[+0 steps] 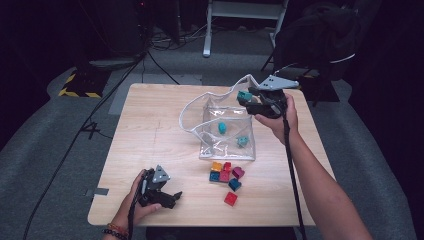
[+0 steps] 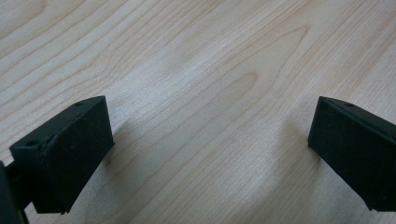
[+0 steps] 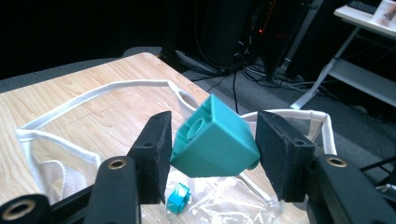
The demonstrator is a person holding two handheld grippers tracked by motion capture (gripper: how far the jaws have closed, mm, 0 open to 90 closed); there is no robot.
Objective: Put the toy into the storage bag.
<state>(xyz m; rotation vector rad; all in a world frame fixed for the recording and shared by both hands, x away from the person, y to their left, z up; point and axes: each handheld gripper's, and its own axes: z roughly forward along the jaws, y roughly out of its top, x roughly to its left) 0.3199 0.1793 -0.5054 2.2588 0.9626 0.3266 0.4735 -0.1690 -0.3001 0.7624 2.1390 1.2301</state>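
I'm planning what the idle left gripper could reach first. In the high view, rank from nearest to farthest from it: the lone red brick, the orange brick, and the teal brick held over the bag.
From the left gripper:
1. Lone red brick, to its right near the table's front edge.
2. Orange brick, in the cluster beside the clear bag.
3. Teal brick, far side, held in the right gripper.

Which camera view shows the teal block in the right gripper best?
The right gripper view: the teal block sits large between the right gripper jaws. The high view shows it small above the clear bag.
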